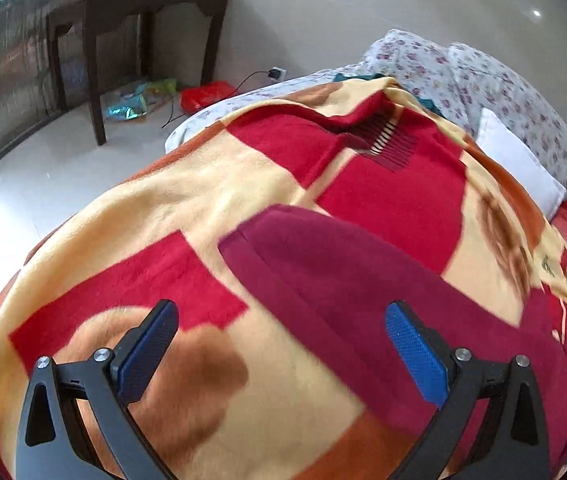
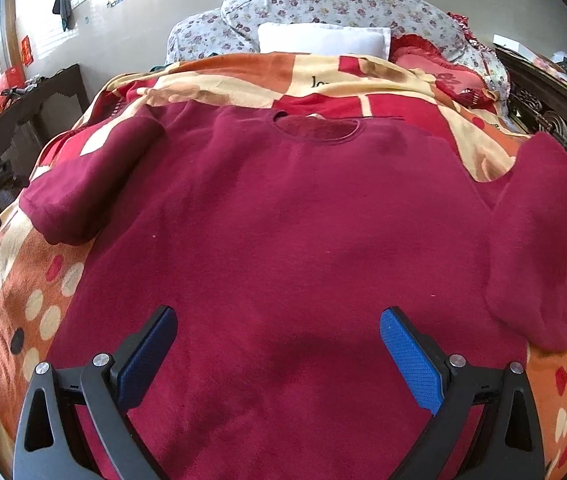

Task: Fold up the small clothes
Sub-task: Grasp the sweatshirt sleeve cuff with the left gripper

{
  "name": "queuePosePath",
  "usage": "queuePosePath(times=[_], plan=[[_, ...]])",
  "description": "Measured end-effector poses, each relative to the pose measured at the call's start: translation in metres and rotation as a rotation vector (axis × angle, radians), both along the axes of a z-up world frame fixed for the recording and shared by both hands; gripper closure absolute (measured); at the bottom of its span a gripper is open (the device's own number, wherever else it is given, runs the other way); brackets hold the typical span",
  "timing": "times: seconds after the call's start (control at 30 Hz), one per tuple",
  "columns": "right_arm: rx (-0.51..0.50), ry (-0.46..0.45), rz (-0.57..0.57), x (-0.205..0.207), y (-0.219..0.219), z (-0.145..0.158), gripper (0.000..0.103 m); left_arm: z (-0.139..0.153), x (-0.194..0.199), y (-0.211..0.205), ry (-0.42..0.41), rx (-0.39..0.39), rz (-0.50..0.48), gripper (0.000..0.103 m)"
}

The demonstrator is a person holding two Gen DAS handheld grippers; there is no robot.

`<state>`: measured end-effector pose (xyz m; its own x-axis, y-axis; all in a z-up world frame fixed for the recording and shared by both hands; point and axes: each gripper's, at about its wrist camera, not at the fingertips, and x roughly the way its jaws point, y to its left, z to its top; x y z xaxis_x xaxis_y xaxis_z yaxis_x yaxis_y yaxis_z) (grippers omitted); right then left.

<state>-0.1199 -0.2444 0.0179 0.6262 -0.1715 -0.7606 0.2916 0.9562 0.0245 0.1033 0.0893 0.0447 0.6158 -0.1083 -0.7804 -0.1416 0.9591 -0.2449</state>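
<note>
Covering the bed, a patchwork fleece blanket [image 2: 323,80] in red, cream and orange, maroon short-sleeved T-shirt [image 2: 283,232] spread flat on it, neckline toward the pillows, right gripper [image 2: 277,354] released above its lower part, left gripper [image 1: 281,350] released at its sleeve edge

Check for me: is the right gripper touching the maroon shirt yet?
Cannot tell. In the right wrist view the right gripper is open over the maroon shirt, but its fingertips overlap the cloth, showing neither gap nor contact.
</note>
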Motion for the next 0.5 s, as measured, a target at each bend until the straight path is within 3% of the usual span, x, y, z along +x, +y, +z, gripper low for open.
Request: queuePosePath(times=[0.13,0.17,0.33,0.4,0.5], plan=[[-0.009,0.005,0.019,0.004,0.005,-0.001,0.0,-0.006,0.016,0.007,0.001,-0.009,0.028,0.002],[-0.006,0.006,0.021,0.005,0.006,-0.001,0.0,-0.01,0.021,0.009,0.011,-0.01,0.036,0.007],[0.009,0.012,0.022,0.008,0.007,-0.004,0.0,-0.026,0.036,0.015,0.054,-0.059,0.047,0.042],[0.008,0.015,0.024,0.008,0.007,-0.005,0.0,-0.024,0.036,0.015,0.031,-0.063,0.042,0.077],[0.014,0.01,0.022,0.006,0.006,-0.003,0.0,-0.01,0.024,0.019,-0.011,-0.147,0.031,0.091]])
